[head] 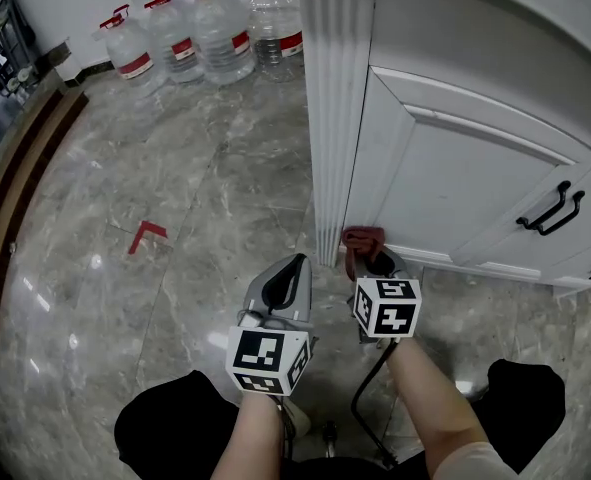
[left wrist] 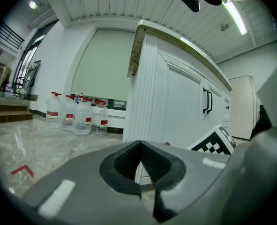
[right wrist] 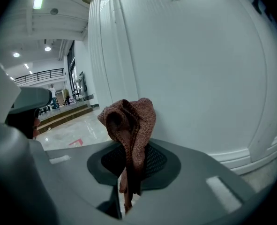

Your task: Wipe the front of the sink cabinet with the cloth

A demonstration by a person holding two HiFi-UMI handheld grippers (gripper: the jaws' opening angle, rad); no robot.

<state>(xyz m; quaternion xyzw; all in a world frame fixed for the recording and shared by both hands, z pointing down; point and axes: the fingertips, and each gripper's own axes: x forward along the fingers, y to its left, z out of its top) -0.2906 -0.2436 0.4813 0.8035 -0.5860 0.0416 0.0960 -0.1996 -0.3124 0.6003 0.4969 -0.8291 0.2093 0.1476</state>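
Left gripper point(head: 295, 266): we hold it low over the floor, jaws closed together with nothing between them, tips aimed at the corner post point(head: 327, 118); its own view point(left wrist: 144, 170) confirms the pads meet.
Left forearm point(head: 250, 436): bare, reaching straight ahead from above a dark-clad knee.
Open room, left: wide marble floor point(head: 175, 168) with only a red corner mark point(head: 145, 235); water bottles point(head: 205, 28) stand well apart at the far wall, dark steps point(head: 15, 178) run along the left edge.
Right gripper point(head: 373, 260): we hold it just beside the left one, slightly further forward, jaws clamped on the cloth point(head: 361, 238); its marker cube point(head: 387, 306) faces up.
Right forearm point(head: 425, 388): angled in from the right, towards the base of the cabinet.
Cloth: reddish-brown, bunched above the pads point(right wrist: 131, 121), a tail hanging down between them point(right wrist: 129, 172); it sits at the foot of the sink cabinet point(head: 455, 168), close to the post, by the lower left corner of the door panel.
Edges, right: the white door's raised moulding and baseboard run rightwards; black handles point(head: 550, 210) lie well apart from the cloth.
Only in gripper views: the countertop edge above the post point(left wrist: 134, 50) and the ceiling lights; whether the cloth presses the panel, we cannot tell.
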